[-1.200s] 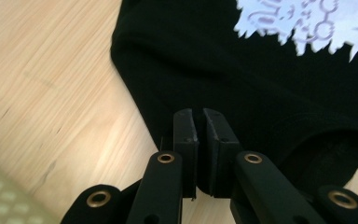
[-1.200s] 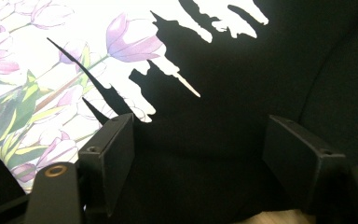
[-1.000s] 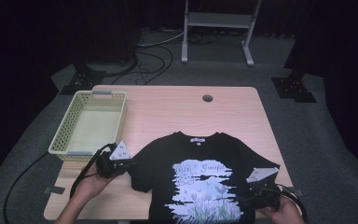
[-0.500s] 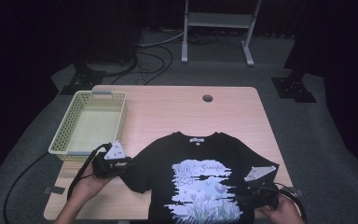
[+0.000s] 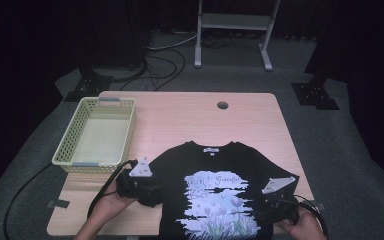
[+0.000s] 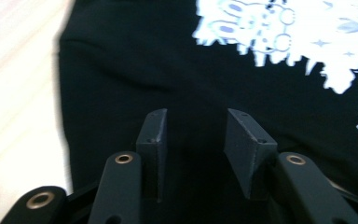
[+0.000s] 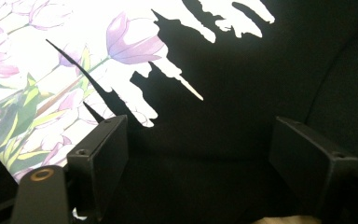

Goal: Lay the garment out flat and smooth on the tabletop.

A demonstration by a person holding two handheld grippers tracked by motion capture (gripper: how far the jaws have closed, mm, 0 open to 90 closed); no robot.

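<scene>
**Black printed T-shirt lies flat between two grippers**

A pale yellow plastic basket [image 5: 96,131], perforated and rectangular, sits at the left of the light wooden table [image 5: 190,115]. Just beside it, the left gripper [image 5: 152,192] rests at the sleeve of the black T-shirt [image 5: 215,170]; its jaws have just been opening and stand a little apart above smooth dark cloth, pressing nothing. The shirt lies spread flat at the near edge, its white print showing rabbits, purple tulips and the script word "Graceful". The right gripper [image 5: 266,216] sits at the shirt's lower right, its jaws wide, the fabric lying loose between them.
</scene>
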